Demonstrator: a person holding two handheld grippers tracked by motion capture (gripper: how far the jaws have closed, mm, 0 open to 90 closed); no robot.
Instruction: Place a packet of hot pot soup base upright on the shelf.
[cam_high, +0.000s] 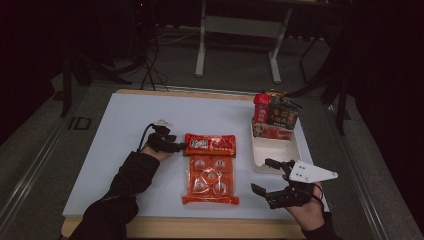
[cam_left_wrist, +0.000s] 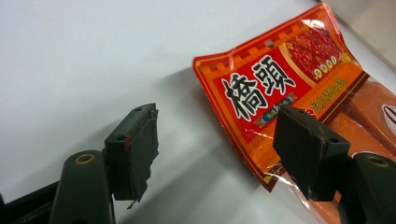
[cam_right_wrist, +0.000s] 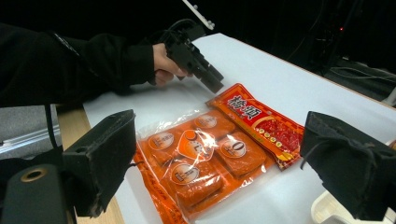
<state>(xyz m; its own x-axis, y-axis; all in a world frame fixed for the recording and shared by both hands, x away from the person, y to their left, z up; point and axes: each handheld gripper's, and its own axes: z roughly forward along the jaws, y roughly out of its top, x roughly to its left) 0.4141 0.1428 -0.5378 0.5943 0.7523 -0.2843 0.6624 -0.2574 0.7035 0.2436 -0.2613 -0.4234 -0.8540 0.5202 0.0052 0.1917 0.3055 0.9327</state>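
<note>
The left gripper (cam_left_wrist: 215, 154), jaws gaping and empty, is nearing the red packet (cam_left_wrist: 285, 93); it should be straddling the packet's edge squarely before closing.

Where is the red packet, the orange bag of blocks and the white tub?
red packet (cam_high: 210, 144), high view, middle of its printed front
orange bag of blocks (cam_right_wrist: 203, 158), right gripper view, clear plastic over the middle blocks
white tub (cam_high: 276, 151), high view, bare inside of the tub
</note>
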